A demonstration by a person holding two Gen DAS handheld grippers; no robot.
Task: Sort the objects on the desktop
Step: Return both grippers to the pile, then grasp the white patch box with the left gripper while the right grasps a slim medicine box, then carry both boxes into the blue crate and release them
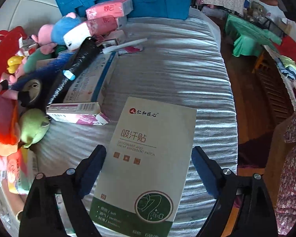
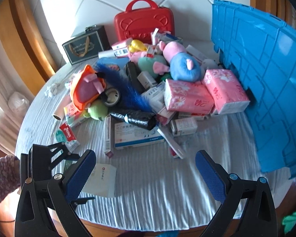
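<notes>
A flat white and green sweat-patch box (image 1: 146, 164) lies on the grey striped cloth between the fingers of my left gripper (image 1: 149, 154), which is open around it with its pads apart from the box edges. The box also shows in the right wrist view (image 2: 102, 179), partly behind my right gripper's left finger. My right gripper (image 2: 145, 158) is open and empty above the cloth near the table's front edge. A pile of objects sits behind: pink tissue packs (image 2: 189, 96), plush toys (image 2: 179, 63), medicine boxes (image 2: 136, 136), a black bag roll (image 2: 136, 118).
A blue crate (image 2: 266, 83) lies on its side at the right of the table. A red case (image 2: 144, 22) and a dark box (image 2: 84, 45) stand at the back. The table edge (image 2: 140, 230) is near. Beyond the table is a wooden floor (image 1: 246, 102).
</notes>
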